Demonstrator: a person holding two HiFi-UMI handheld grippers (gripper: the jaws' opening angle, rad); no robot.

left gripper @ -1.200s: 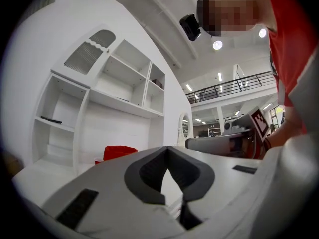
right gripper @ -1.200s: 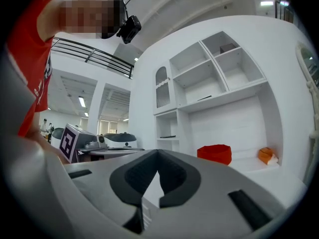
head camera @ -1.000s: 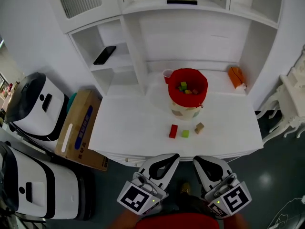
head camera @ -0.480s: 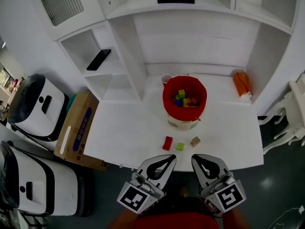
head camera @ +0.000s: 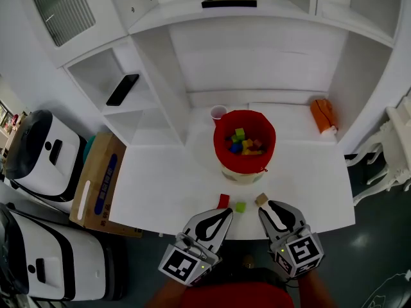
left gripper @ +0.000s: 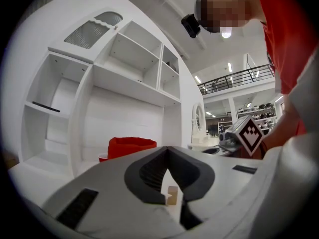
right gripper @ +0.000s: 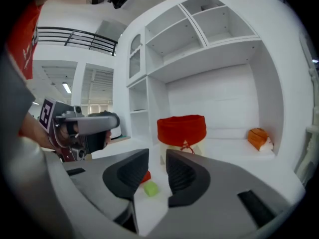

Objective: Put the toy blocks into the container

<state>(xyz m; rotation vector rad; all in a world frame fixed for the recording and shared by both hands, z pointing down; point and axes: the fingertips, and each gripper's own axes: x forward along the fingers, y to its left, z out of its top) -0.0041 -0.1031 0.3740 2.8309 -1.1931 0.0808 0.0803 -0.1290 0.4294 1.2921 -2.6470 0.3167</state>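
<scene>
A red fabric container point(head camera: 244, 135) stands mid-table with several coloured blocks inside. Near the table's front edge lie a red block point(head camera: 223, 201), a green block point(head camera: 240, 206) and a tan block point(head camera: 261, 199). My left gripper point(head camera: 225, 213) is shut and empty, just short of the red block; in its own view the tan block point(left gripper: 172, 194) shows through the slit under the left gripper point(left gripper: 167, 150). My right gripper point(head camera: 271, 209) hovers beside the tan block, its jaws opening with nothing between them. In the right gripper view the green block point(right gripper: 150, 188) lies beyond the right gripper point(right gripper: 157, 156), with the container point(right gripper: 182, 129) further off.
A small red cup point(head camera: 218, 111) stands behind the container and an orange object point(head camera: 323, 116) lies at the back right. White shelving rises behind, with a phone point(head camera: 122, 89) on a left shelf. A cardboard box point(head camera: 95, 185) and white appliances point(head camera: 38, 147) sit left of the table.
Both grippers have come forward over the table's front edge to the loose blocks. The right gripper's jaws have parted; the left stays shut.
</scene>
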